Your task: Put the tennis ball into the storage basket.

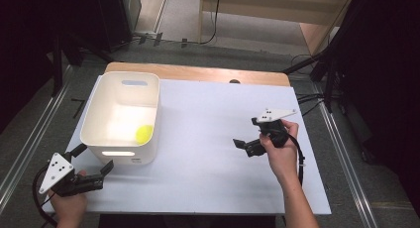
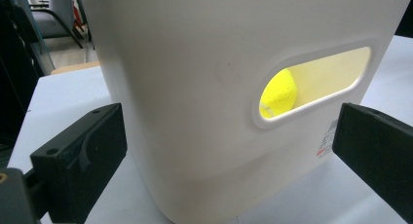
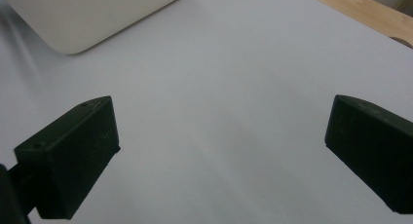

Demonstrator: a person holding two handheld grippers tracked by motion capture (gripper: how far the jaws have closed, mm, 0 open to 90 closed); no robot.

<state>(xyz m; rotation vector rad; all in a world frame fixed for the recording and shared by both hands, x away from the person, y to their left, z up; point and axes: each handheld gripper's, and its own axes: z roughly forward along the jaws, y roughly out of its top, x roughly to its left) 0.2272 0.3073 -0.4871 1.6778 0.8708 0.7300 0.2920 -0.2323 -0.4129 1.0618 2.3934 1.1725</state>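
The white bin (image 1: 121,119) stands at the left edge of the surface (image 1: 213,139), toward its far corner, with a yellow ball (image 1: 144,133) resting on the bin floor against the near right wall. The left gripper (image 1: 94,161) is aligned with the bin's near wall, jaws spread wide; judged, this prepares a grasp at the handle slot (image 2: 314,83). In the left gripper view the wall sits between the jaws, apparently untouched. The right gripper (image 1: 246,144) hovers near the right edge, jaws spread and empty, well apart from the bin.

White tabletop (image 1: 208,139) — white bin (image 1: 106,134) standing at left.
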